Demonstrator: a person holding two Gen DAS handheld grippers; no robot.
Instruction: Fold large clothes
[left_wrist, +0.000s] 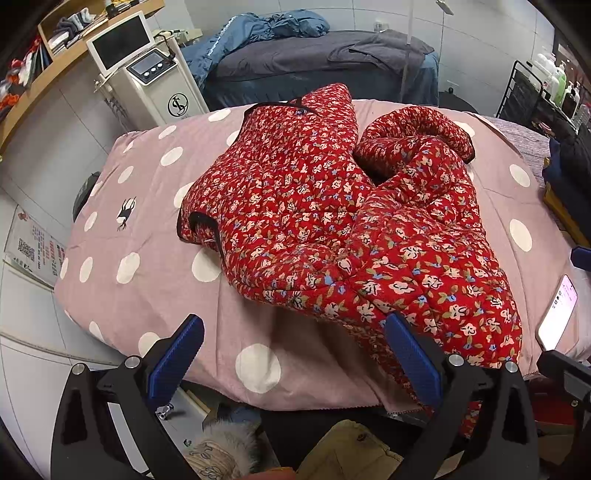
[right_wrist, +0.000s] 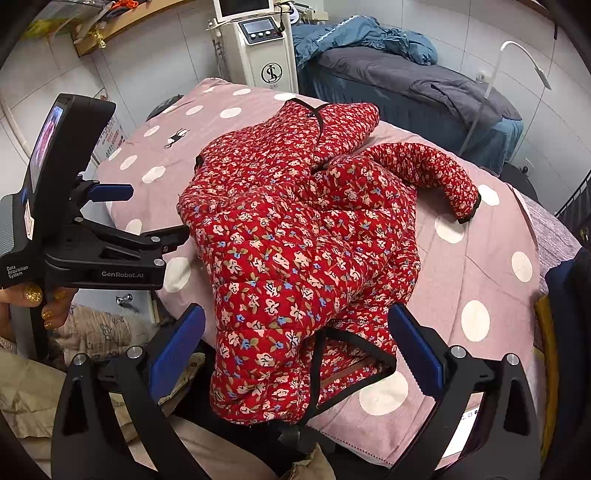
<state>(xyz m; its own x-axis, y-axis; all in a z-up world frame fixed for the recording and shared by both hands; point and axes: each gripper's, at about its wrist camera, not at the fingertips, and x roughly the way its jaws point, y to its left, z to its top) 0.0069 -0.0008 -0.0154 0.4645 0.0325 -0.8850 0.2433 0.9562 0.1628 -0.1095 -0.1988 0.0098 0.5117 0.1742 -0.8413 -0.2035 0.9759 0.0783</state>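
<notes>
A red floral padded jacket lies crumpled on the pink polka-dot bed cover. One sleeve curls out to the far right. My left gripper is open above the cover's near edge, and its right finger is next to the jacket's hem. Seen from the right wrist, the left gripper sits just left of the jacket. My right gripper is open, wide apart, with the jacket's near hem and black-trimmed opening showing between its fingers.
A white machine with a screen stands behind the bed. A second bed with grey and blue bedding is at the back. A shelf rack is at the right. Beige and fur-trimmed clothes lie below the near edge. A hand holds the left gripper.
</notes>
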